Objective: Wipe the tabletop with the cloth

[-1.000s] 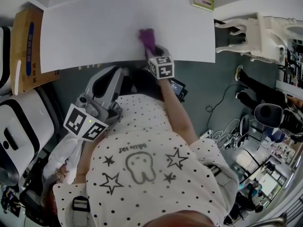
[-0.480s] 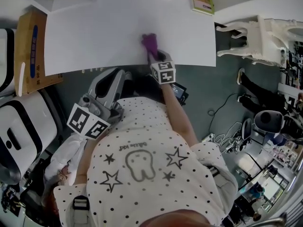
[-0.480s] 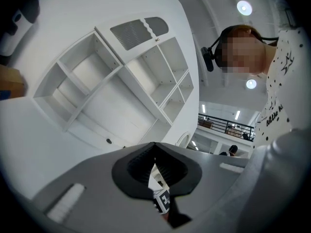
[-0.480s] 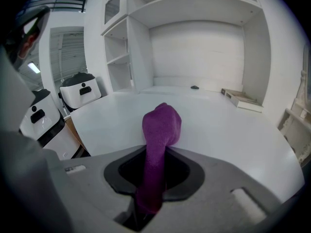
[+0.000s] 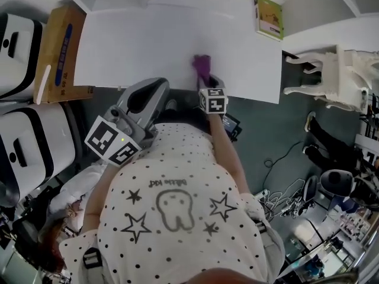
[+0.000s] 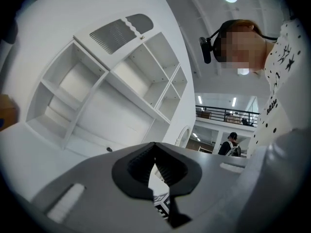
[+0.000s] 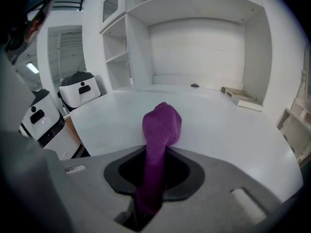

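At the far left, a brown cardboard box (image 5: 59,52) stood against the counter's left end. It played no part in the wiping.

The left gripper (image 6: 155,166) was off the counter (image 5: 142,46), held short of its near edge and tilted upward toward white shelving. Its dark ribbed pads stood together with nothing between them. I judged it idle.

The counter was a flat, smooth, matte white slab. I could make out no stain or debris on it.

The right gripper (image 7: 155,178) was clamped on the cloth (image 7: 162,125), a purple, fuzzy, towel-like piece gathered into a thick roll. The roll's long axis ran straight out along the jaws and away from the person. Its rounded, bunched end appeared to rest on the counter just inside the near edge. Most of the bare surface lay to the left and farther out from the cloth, with a smaller part to the right. In my judgement the coming stroke would have to go outward or sideways, and it fell to the right hand.

At the far right corner lay a thin green-covered book (image 5: 268,18), well apart from the cloth.
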The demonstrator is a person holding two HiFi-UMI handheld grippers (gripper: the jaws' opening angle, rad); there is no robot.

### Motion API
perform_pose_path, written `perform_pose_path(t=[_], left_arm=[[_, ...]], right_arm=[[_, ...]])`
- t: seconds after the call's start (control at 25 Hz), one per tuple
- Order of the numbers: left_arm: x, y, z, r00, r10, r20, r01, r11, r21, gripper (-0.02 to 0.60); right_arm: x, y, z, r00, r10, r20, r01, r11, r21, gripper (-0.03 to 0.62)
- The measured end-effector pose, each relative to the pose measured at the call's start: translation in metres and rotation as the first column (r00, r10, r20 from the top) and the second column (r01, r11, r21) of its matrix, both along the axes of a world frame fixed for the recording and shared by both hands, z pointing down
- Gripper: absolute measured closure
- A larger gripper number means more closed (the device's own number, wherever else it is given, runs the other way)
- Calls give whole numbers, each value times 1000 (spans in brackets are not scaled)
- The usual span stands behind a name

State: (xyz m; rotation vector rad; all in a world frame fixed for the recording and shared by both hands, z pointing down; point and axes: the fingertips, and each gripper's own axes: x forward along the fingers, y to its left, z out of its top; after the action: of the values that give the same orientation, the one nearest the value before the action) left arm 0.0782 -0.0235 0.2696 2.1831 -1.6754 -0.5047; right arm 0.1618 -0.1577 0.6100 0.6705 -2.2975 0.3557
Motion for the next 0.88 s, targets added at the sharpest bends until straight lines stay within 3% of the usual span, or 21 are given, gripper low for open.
perform_pose_path(t=[0.28, 0.6, 0.88], left_arm=[[-1, -2, 1, 1000, -6, 18, 5, 1000, 22, 586], [21, -16, 15, 999, 23, -24, -22, 1000, 14, 586], [46, -11, 20, 996, 83, 24, -83, 997, 1, 586]], right_arm=[[-5, 4, 3, 1000, -1, 17, 1, 1000, 2, 519], [-4, 1, 1, 999, -26, 41, 25, 999, 31, 519], [-5, 1, 0, 998, -42, 36, 40, 998, 38, 519]])
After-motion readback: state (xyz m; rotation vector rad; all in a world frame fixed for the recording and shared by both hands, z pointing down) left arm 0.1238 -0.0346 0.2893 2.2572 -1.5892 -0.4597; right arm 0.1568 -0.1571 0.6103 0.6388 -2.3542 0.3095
